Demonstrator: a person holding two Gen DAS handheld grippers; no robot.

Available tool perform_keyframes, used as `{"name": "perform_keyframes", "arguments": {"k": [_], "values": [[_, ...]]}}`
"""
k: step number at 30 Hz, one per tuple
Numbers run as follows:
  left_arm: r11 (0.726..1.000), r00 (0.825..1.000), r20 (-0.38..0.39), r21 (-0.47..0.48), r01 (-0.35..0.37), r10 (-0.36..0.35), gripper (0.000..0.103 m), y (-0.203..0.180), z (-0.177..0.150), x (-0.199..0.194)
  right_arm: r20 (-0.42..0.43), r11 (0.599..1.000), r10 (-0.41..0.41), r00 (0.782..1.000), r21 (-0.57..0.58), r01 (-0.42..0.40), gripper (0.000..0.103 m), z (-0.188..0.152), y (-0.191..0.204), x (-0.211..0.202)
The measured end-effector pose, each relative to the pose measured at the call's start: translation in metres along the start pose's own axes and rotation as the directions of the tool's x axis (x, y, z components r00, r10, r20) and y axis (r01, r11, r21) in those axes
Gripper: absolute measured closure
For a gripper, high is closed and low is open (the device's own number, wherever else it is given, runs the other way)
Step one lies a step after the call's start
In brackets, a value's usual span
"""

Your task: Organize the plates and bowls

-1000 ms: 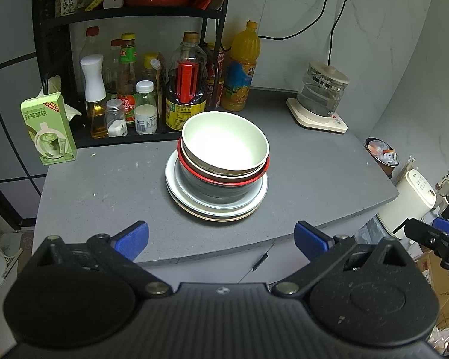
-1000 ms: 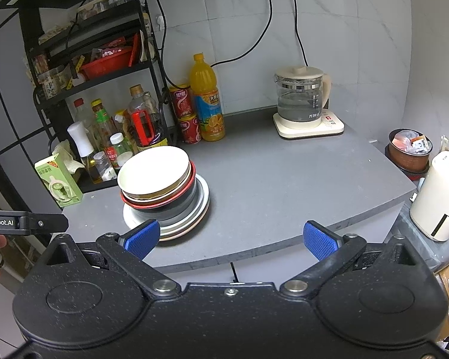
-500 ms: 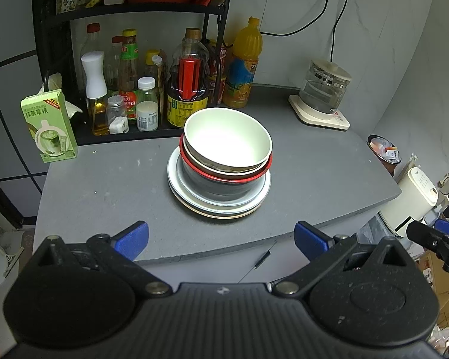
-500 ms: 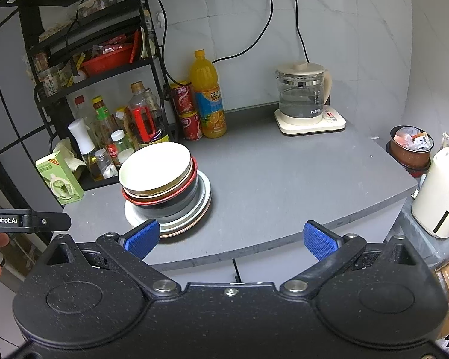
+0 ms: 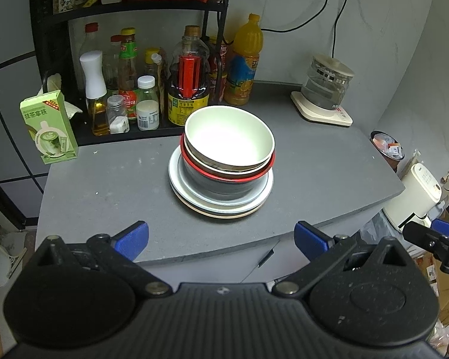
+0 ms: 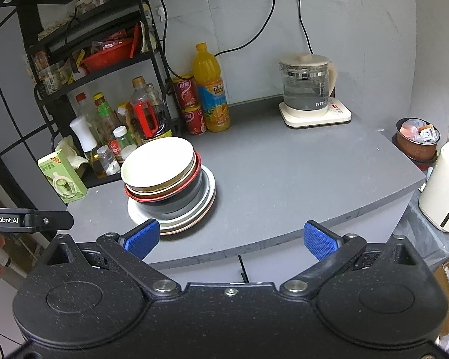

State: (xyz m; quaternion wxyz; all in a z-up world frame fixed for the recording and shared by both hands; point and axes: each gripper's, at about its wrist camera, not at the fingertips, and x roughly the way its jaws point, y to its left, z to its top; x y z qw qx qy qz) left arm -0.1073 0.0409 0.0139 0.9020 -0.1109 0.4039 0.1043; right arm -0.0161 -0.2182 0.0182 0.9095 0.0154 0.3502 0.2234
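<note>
A stack of dishes stands mid-counter: a cream bowl (image 5: 229, 137) (image 6: 157, 161) on top, a red-rimmed dark bowl (image 5: 224, 178) (image 6: 176, 197) under it, and several plates (image 5: 221, 206) (image 6: 205, 206) at the bottom. My left gripper (image 5: 221, 239) hovers open in front of the counter's near edge, short of the stack, holding nothing. My right gripper (image 6: 230, 237) is open too, empty, with its left pad close to the plates' front rim in the right wrist view.
A black rack (image 5: 60, 45) of sauce bottles (image 5: 188, 83) and an orange juice bottle (image 5: 244, 62) stand behind the stack. A green carton (image 5: 49, 128) sits left, a glass kettle (image 6: 309, 86) back right. The grey counter (image 6: 299, 173) spreads to the right; a white appliance (image 6: 446, 185) stands beyond its edge.
Both grippers have drifted slightly closer to the counter and the stack looms a little larger. Nothing on the counter has moved.
</note>
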Motion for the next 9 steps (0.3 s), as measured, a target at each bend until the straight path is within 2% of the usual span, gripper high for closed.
{"name": "perform_keyframes", "arguments": {"k": [9], "values": [[1.000,1.000,-0.017,0.019,-0.012,0.012,0.001,-0.0073,0.0013,0.0010,0.000,1.000,0.002,1.000,0.029,-0.002,0.000,-0.0053,-0.0072,-0.0008]]}}
